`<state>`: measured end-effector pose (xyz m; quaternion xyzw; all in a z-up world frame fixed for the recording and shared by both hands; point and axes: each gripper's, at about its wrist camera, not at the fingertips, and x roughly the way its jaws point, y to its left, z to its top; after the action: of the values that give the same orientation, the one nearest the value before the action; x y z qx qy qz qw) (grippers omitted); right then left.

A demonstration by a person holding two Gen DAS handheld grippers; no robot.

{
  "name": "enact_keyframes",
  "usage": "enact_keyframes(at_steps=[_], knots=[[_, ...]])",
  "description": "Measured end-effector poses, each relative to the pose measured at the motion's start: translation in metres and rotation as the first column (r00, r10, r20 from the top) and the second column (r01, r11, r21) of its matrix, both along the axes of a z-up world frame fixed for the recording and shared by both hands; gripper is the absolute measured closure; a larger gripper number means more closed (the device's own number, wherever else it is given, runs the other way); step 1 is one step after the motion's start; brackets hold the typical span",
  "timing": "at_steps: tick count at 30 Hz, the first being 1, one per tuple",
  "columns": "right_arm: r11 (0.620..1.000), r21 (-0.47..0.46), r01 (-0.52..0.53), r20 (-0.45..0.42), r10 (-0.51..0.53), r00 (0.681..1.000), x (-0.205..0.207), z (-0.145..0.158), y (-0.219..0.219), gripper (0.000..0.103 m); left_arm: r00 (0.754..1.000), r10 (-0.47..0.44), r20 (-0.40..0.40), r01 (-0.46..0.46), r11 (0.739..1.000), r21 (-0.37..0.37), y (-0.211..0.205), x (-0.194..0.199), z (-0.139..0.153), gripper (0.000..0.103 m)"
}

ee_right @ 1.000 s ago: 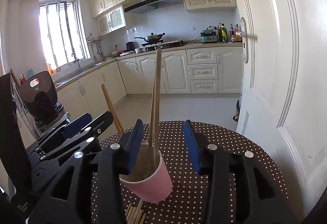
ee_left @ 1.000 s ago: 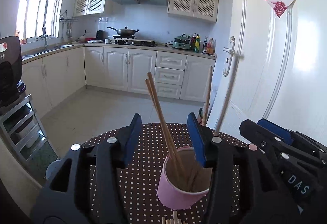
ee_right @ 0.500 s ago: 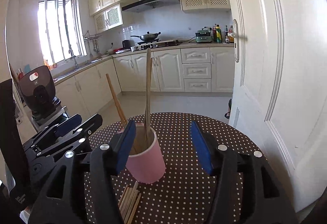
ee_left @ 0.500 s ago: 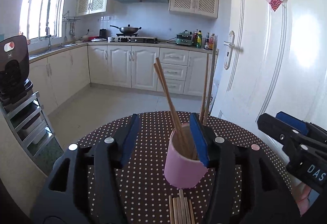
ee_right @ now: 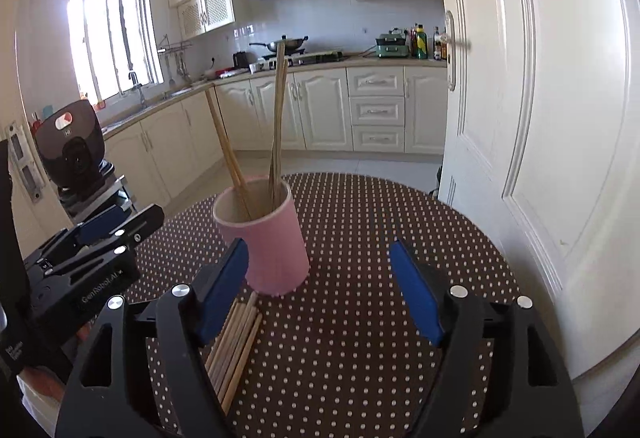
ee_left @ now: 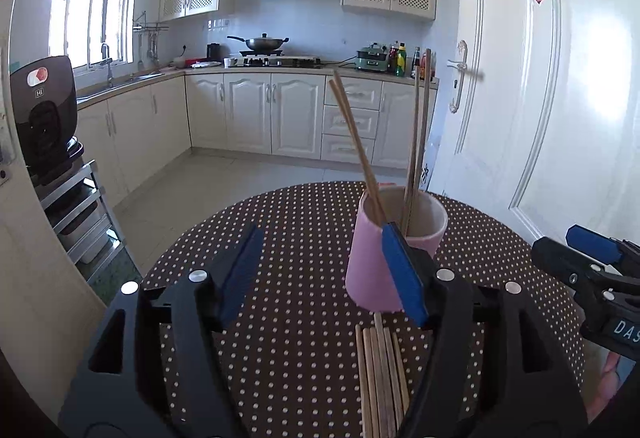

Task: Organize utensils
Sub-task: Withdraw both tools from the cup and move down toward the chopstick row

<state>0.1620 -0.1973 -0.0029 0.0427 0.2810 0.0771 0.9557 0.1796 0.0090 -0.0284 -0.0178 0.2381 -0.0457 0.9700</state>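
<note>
Between picks: both grippers empty over the table.

Left gripper [ee_left: 320, 274] and right gripper [ee_right: 320, 290] hang spread wide; loose chopsticks [ee_left: 380, 374] lie near, touching the cup [ee_right: 268, 238] beyond, four already inside. Next needs pinching a loose one.

Lower ends of the upright chopsticks [ee_left: 354, 142] hidden inside the pink cup [ee_left: 370, 274], near ends of the loose chopsticks [ee_left: 380, 378] cut off by the bottom edge, cup's right side behind the left claw [ee_left: 320, 278] finger, counter bottles [ee_right: 420, 42] too small to identify
</note>
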Motion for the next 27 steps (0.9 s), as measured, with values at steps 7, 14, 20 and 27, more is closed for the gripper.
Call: enact_keyframes(at_steps=[7, 14, 20, 27], knots=[[0.999, -0.036, -0.017, -0.109, 0.014, 0.994, -0.003, -0.029, 0.013, 0.028, 0.999, -0.019, -0.049, 0.021, 0.999, 0.045, 0.004, -0.012, -0.019, 0.034], [0.997, -0.059, -0.043, -0.2, 0.031, 0.979, -0.007, -0.054, 0.03, 0.028, 0.991, -0.042, -0.126, 0.05, 0.997, 0.062, 0.017, -0.016, -0.042, 0.032], [0.993, -0.095, -0.067, -0.262, 0.04, 0.964, -0.011, -0.077, 0.046, 0.028, 0.98, -0.056, -0.19, 0.071, 0.995, 0.07, 0.025, -0.019, -0.06, 0.03], [0.992, -0.1, -0.073, -0.301, 0.04, 0.953, -0.016, -0.092, 0.053, 0.028, 0.969, -0.058, -0.24, 0.077, 0.995, 0.068, 0.036, -0.021, -0.075, 0.029]])
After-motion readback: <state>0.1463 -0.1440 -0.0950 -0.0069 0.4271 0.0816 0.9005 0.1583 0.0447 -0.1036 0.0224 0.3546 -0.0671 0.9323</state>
